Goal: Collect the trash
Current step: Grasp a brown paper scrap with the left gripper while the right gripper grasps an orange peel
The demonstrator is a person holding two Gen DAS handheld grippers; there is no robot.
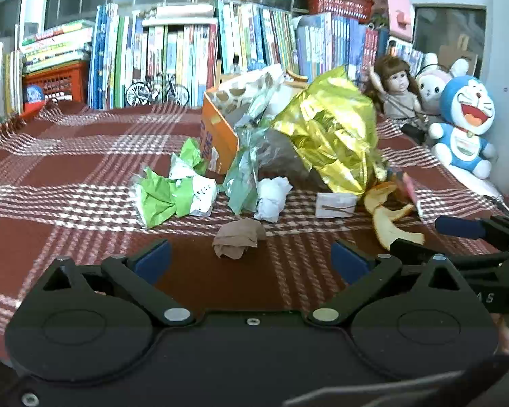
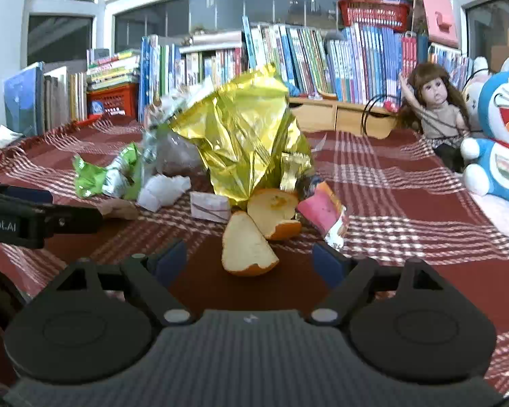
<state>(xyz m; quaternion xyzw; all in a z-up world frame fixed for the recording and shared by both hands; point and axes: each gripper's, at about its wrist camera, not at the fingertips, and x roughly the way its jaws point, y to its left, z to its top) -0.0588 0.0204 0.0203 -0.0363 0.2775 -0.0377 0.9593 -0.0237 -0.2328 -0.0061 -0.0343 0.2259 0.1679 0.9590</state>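
**Trash gathered in a heap, nothing in either gripper**

The largest piece, a crumpled gold foil bag (image 1: 336,135), leans at the middle of the plaid tablecloth (image 1: 68,169), with an orange carton (image 1: 217,135) tipped on its side just behind and to its left. Clear and pale green plastic wrap (image 1: 244,169) spills between them. In front lie the smaller bits: crumpled green paper (image 1: 166,196), a white paper wad (image 1: 271,196), a small white packet (image 1: 334,205), orange peel (image 2: 251,251), a pink wrapper (image 2: 322,210) and a brown wad (image 1: 239,237). All of it sits close together, so the trash looks bunched into one pile; no bin or bag to receive it is in view, so the collecting itself seems still to be done.

The left gripper (image 1: 251,261) hangs above the cloth with its jaws wide apart and bare, the brown wad just ahead of them. The right gripper (image 2: 251,261) is likewise spread wide and holds nothing; a piece of peel lies on the cloth between its fingers, apparently untouched.

What lies behind the foil bag and inside the carton is hidden. The print on the packet is too small to read, and the pink wrapper is blurred in the left view.
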